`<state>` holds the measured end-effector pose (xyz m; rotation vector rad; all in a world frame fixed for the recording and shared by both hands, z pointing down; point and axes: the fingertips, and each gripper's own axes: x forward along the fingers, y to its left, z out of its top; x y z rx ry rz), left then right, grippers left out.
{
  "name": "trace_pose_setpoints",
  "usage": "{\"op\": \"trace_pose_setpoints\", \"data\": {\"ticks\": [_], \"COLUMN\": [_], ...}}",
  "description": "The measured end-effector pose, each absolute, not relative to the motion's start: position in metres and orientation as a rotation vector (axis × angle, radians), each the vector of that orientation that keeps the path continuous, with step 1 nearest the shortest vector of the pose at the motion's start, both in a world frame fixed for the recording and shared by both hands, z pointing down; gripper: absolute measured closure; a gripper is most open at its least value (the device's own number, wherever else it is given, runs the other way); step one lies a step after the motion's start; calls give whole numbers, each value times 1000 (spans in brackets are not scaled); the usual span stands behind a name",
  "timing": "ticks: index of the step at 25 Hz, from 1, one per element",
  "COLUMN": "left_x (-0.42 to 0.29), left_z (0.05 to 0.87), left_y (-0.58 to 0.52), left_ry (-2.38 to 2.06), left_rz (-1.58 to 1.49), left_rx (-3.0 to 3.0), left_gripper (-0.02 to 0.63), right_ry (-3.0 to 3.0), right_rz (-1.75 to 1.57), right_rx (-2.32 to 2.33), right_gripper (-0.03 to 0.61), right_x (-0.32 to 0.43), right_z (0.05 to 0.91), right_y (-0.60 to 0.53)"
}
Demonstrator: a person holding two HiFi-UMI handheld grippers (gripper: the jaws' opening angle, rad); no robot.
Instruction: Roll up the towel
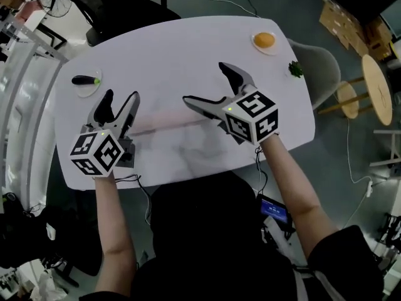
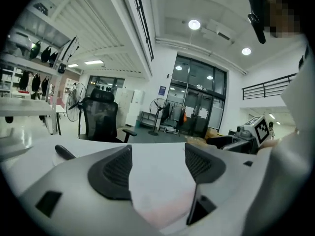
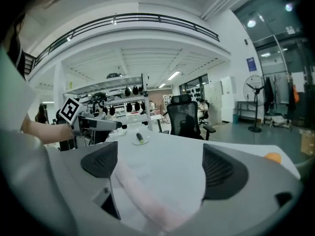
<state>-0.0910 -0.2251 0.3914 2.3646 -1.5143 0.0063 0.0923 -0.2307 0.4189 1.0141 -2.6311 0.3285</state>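
Note:
A pale pink towel (image 1: 168,121) lies as a long thin roll on the white table (image 1: 188,49), between my two grippers. In the left gripper view the towel (image 2: 160,208) shows low, under the jaws, and in the right gripper view the roll (image 3: 147,195) also lies below the jaws. My left gripper (image 1: 119,102) hovers over the roll's left end, open, with nothing between its fingers. Over the right end, my right gripper (image 1: 205,83) stands open wide and holds nothing. Both are lifted off the towel.
A small plate with a black, green-tipped pen (image 1: 86,80) sits at the table's left. A plate with an orange (image 1: 264,41) and a small green thing (image 1: 295,69) are at the far right. A black office chair (image 1: 125,8) stands beyond the table, and a grey chair (image 1: 322,68) at its right.

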Motion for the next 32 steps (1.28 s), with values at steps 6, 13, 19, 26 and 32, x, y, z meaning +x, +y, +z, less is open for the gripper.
{"op": "trace_pose_setpoints", "data": {"ticks": [6, 13, 19, 26, 32], "left_x": [-76, -56, -45, -45, -53], "left_z": [393, 415, 433, 444, 453], "left_y": [-230, -227, -216, -218, -219], "left_ry": [-1476, -1548, -1466, -1463, -1441], "left_rz": [-2, 169, 123, 134, 155], "left_rx": [2410, 2453, 2432, 2410, 2376], "left_gripper": [271, 576, 600, 601, 601], "right_ry": [-2612, -2556, -2587, -2545, -2529], "right_rz": [270, 252, 362, 430, 395], "right_rx": [1033, 1223, 1238, 1271, 1263], "right_gripper": [119, 516, 570, 571, 571], "right_x": [92, 119, 145, 159, 161], "right_z": [421, 429, 448, 462, 461], "right_y": [-224, -218, -194, -192, -193]}}
